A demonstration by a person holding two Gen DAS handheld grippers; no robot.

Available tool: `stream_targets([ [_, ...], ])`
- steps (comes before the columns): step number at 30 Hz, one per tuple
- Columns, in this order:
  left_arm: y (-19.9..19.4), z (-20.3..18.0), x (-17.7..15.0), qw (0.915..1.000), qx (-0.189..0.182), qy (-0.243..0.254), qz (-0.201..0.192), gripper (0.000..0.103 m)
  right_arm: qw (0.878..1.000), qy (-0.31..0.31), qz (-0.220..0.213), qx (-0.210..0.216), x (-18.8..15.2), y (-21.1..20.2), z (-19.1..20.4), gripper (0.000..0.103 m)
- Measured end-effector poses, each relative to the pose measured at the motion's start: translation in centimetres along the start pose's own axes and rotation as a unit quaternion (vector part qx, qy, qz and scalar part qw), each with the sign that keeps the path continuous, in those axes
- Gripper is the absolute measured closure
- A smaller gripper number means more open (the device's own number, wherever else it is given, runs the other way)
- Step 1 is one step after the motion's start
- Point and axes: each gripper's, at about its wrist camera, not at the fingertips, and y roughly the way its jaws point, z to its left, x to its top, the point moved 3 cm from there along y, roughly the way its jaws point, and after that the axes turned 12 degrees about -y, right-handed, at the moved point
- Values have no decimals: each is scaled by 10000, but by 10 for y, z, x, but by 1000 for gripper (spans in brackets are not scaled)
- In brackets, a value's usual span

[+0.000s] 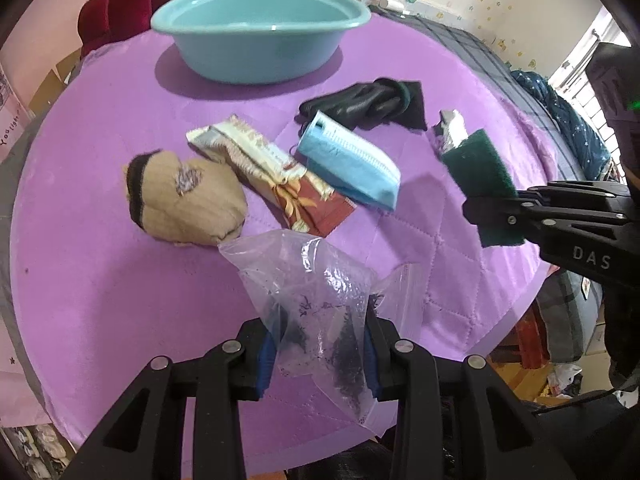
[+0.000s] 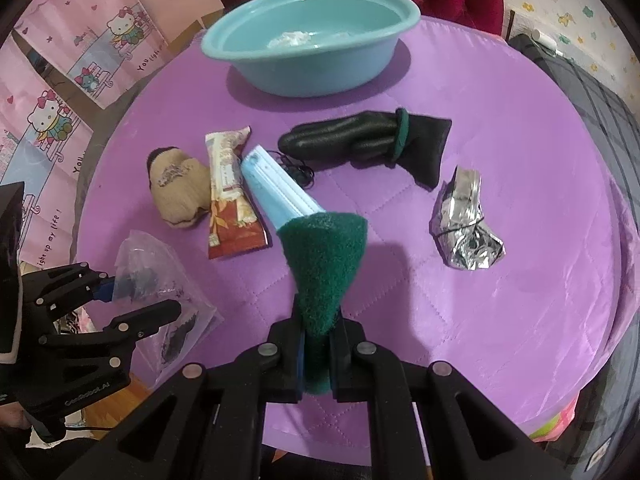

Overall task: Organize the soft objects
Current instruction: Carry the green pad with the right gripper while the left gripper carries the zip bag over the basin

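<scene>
The left gripper [image 1: 318, 354] jaws clamp a clear plastic bag [image 1: 320, 292] above the purple bench [image 1: 120, 280], its dark contents unclear, while the right gripper [image 2: 318, 354] jaws pinch a green scouring pad [image 2: 326, 264], hiding the blue mask's [image 2: 276, 188] near end.

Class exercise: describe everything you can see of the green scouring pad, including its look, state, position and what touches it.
The green scouring pad is dark green, with a coarse, fibrous texture. The right gripper is shut on its lower end, pinching it narrow there, so it fans wider toward its free end. It is held above the purple quilted tablecloth, not lying on it. Nothing but the gripper visibly touches it.
</scene>
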Motion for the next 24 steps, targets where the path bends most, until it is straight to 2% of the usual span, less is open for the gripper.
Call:
stream_targets([
  [15,-36,-6,21,9986,-11,194,-498,64,9991,-272,-303,-103,22,-24,2,95],
  [24,-58,-6,49,9970,-2,267,-732,64,9981,-429,-419,-164,52,-40,-6,95],
])
